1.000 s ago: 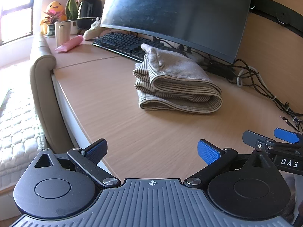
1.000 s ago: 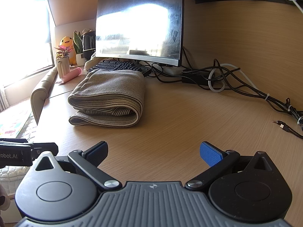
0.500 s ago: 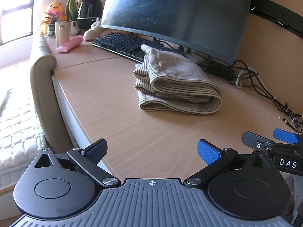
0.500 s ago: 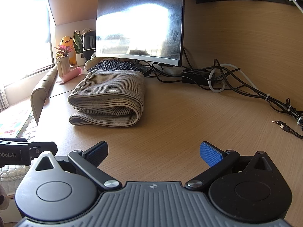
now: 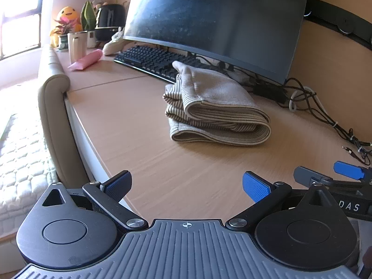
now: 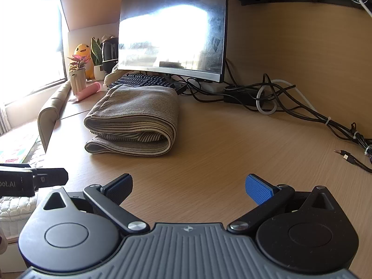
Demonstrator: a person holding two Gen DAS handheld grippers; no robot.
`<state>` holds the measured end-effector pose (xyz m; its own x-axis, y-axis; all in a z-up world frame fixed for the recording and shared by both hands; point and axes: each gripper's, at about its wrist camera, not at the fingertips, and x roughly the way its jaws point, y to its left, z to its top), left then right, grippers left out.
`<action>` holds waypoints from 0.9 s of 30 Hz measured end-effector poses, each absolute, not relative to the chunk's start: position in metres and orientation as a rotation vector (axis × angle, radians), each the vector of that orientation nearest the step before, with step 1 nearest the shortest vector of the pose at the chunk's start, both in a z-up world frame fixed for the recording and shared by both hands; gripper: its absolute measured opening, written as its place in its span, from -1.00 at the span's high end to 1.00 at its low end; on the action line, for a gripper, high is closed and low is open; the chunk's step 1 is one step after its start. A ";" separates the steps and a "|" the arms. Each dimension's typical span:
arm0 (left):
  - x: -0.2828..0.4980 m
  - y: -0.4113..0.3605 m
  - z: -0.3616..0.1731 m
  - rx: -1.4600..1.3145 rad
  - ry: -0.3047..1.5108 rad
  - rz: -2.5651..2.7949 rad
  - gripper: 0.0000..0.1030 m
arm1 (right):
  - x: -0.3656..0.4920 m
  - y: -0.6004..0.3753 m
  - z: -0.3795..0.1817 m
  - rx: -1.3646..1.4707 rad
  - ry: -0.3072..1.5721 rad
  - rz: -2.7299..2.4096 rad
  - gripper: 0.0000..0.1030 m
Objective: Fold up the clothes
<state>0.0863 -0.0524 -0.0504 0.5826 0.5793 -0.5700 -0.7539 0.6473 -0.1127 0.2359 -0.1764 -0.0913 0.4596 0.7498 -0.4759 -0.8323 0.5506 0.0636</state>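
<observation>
Looking along the left gripper (image 5: 187,183), its blue pads are standing wide apart and gripping nothing, hovering over the near edge of the wooden desk (image 5: 144,144). The striped garment (image 5: 216,111) is lying well ahead of it, in the middle of the desk, already doubled over into a thick, layered bundle with its rounded fold facing right. One corner is poking up at the far end, just beside the keyboard (image 5: 153,60), which is sitting under the monitor (image 5: 214,21). At the right edge, part of the right gripper is showing, level with the left one.

Looking along the right gripper (image 6: 188,187), its pads are likewise spread wide and empty, near the desk (image 6: 232,151) front. The garment (image 6: 134,118) is resting ahead and to the left, apart from both grippers, with the cables (image 6: 290,102) trailing off to the far right.

Judging by how it is lying, the folding seems finished or nearly so; at most, the raised corner and loose lower layer may be needing a tidy.
</observation>
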 end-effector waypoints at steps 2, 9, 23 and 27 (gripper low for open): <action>0.086 -0.051 -0.049 -0.362 0.520 0.799 -1.00 | 0.237 -0.177 -0.092 -0.183 0.495 0.981 -1.00; 0.092 -0.047 -0.052 -0.345 0.557 0.798 -1.00 | 0.247 -0.180 -0.094 -0.133 0.543 0.965 -1.00; 0.097 -0.036 -0.059 -0.378 0.559 0.759 -1.00 | 0.230 -0.180 -0.089 -0.199 0.454 0.947 -1.00; 0.100 -0.039 -0.060 -0.353 0.575 0.768 -1.00 | 0.220 -0.175 -0.088 -0.259 0.413 0.986 -1.00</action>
